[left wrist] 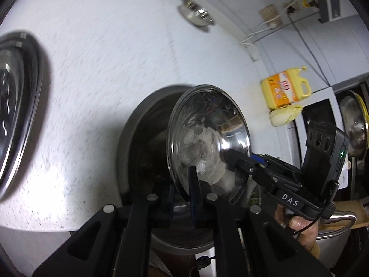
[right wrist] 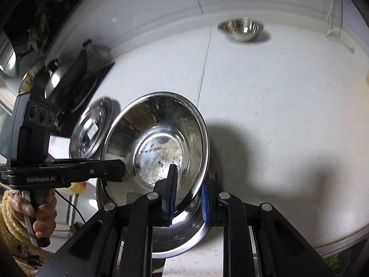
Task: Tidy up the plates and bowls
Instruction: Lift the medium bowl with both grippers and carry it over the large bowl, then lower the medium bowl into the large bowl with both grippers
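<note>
We hold one shiny round steel bowl [right wrist: 156, 143] tilted above the white speckled surface [right wrist: 276, 106], over a larger dark basin [left wrist: 138, 138]. Our left gripper [left wrist: 184, 184] pinches its rim on one side, our right gripper [right wrist: 189, 194] the opposite side. A small steel bowl [right wrist: 242, 30] sits well apart.

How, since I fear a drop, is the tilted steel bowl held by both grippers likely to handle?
Probably slippery: the steel bowl is polished, and the right gripper and left gripper pinch only its thin rim. Likely stiff and light, being thin metal.
</note>
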Demonstrator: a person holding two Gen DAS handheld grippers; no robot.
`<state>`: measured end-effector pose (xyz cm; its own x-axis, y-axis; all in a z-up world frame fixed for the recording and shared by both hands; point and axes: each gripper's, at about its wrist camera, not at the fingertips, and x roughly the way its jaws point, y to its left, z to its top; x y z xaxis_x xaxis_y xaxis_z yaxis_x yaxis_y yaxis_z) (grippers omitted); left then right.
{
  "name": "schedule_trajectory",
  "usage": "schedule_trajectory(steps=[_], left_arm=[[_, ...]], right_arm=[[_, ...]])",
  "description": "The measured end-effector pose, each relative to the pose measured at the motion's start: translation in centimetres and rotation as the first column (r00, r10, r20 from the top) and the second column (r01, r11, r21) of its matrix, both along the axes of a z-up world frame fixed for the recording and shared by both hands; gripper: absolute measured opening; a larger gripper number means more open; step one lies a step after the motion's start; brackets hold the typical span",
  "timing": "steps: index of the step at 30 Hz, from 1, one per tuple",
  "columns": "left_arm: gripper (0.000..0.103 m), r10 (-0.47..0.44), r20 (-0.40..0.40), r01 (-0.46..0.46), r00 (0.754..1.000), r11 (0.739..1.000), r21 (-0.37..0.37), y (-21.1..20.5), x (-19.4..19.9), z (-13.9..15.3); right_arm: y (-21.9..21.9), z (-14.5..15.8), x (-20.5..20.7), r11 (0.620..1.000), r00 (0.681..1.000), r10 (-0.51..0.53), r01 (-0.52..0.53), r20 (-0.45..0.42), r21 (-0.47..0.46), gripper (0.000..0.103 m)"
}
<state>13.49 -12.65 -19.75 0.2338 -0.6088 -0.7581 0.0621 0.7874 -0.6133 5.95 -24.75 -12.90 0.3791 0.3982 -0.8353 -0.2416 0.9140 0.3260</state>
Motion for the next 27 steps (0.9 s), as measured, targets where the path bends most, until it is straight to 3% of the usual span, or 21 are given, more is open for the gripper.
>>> schedule_trajectory(steps=[4,10,20,22,24,27], left_arm=[[0.01,0.007,0.031,-0.007,0.999,1.0,0.021,0.3,-0.1,0.3],[0.01,-0.008,0.044,0.005,0.999,0.998,0.067,0.1,-0.5,0.6],[0.011,-0.025,0.114,0.006,0.993,0.987,0.162,-0.6,-1.1,2.1],[0.017,-0.031,0.132,0.007,0.991,0.984,0.177,-0.7,-1.3,2.5],[0.032,-0.039,0.163,0.005,0.986,0.979,0.205,-1.0,-1.6,3.2],[0.034,-0.047,0.196,0.002,0.979,0.974,0.225,-1.2,-1.8,3.9]], right_arm=[[0.9,-1.2,0.2,1.0,1.0,0.004,-0.004,-0.024,-0.017,0.017],[2.3,-1.0,-0.1,0.995,1.0,-0.004,0.003,-0.011,-0.1,0.02],[2.3,-0.5,-0.4,0.991,1.0,-0.007,0.009,0.015,-0.132,0.027],[2.2,-0.4,-0.4,0.991,1.0,-0.008,0.011,0.019,-0.133,0.027],[2.2,-0.1,-0.5,0.992,1.0,-0.012,0.015,0.025,-0.126,0.028],[2.2,0.4,-0.7,0.989,0.999,-0.017,0.024,0.047,-0.145,0.032]])
